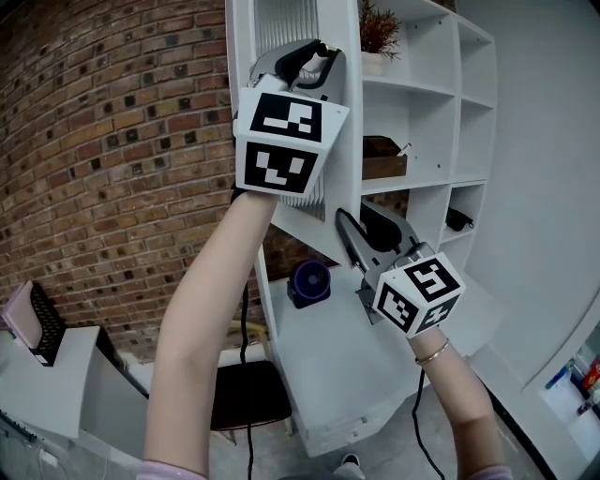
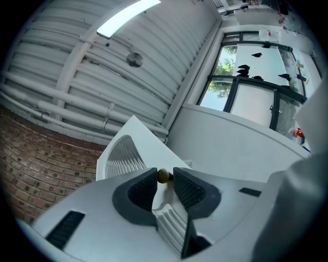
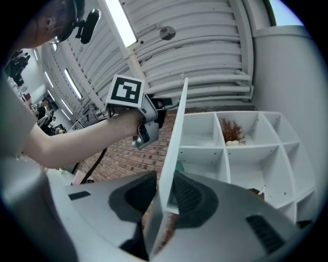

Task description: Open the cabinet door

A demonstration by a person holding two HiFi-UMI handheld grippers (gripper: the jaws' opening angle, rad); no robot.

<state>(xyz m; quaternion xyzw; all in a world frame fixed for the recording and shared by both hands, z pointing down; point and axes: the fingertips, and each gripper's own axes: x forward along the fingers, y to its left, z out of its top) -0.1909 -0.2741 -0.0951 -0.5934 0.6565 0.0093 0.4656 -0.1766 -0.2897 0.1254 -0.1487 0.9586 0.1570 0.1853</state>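
The white cabinet door (image 1: 342,178) with a ribbed glass panel (image 1: 286,23) stands swung out from the shelf unit (image 1: 427,89). High on the door, my left gripper (image 1: 317,54) is shut on its small brass knob (image 2: 164,176), which sits between the two dark pads (image 2: 188,190) in the left gripper view. Lower down, my right gripper (image 1: 361,230) is shut on the door's free edge (image 3: 173,148); the thin white edge runs between its pads (image 3: 190,197). The right gripper view also shows the left gripper (image 3: 163,106) at the door.
Open white shelves hold a potted plant (image 1: 378,28), a wooden box (image 1: 384,159) and a dark object (image 1: 458,220). A round blue thing (image 1: 309,281) sits on the white counter (image 1: 328,356) below. A brick wall (image 1: 112,141) is at the left, a dark seat (image 1: 248,394) beneath.
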